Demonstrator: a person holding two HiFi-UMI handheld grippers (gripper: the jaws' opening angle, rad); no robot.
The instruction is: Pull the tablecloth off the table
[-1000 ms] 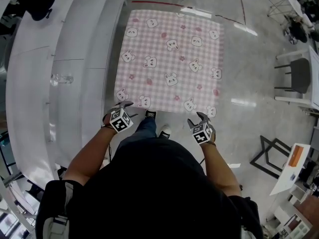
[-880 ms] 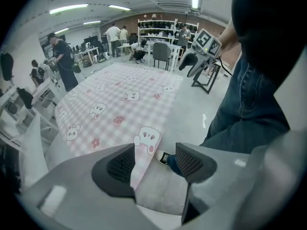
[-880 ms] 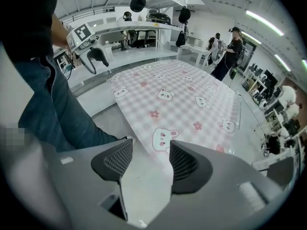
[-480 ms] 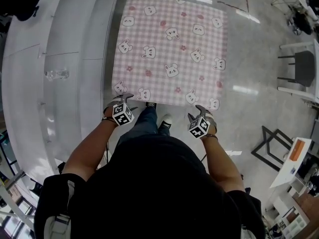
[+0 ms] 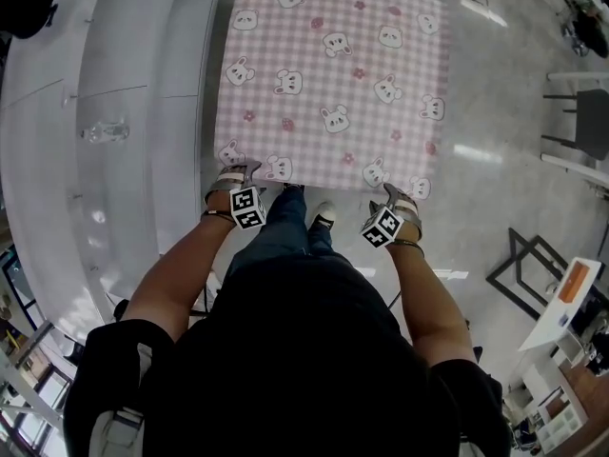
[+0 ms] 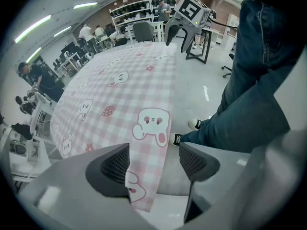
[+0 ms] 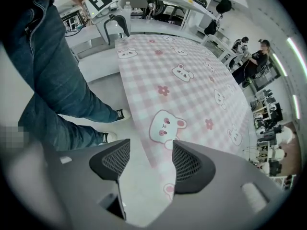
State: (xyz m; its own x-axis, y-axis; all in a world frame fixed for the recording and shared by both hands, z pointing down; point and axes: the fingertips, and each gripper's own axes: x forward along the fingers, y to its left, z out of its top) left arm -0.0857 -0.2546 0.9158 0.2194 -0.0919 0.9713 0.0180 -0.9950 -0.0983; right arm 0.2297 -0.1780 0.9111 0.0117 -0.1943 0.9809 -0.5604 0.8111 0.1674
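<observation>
A pink checked tablecloth (image 5: 328,74) printed with small animals covers a square table. My left gripper (image 5: 236,171) is at the cloth's near left corner, my right gripper (image 5: 398,196) at its near right corner. In the left gripper view the open left gripper (image 6: 153,162) straddles the hanging corner of the tablecloth (image 6: 120,90), which lies against the left jaw. In the right gripper view the right gripper (image 7: 149,163) is open too, and the hanging edge of the tablecloth (image 7: 187,85) passes beside its right jaw. Neither gripper pinches the cloth.
Long white tables (image 5: 114,84) run along the left, with a clear bottle (image 5: 103,131) on one. The person's legs and shoes (image 5: 319,219) stand between the grippers at the table's near edge. A dark chair (image 5: 585,122) and a black frame (image 5: 528,265) stand to the right.
Both grippers have moved forward to the cloth's near corners, and the person has stepped closer to the table. The jaws have stayed open.
</observation>
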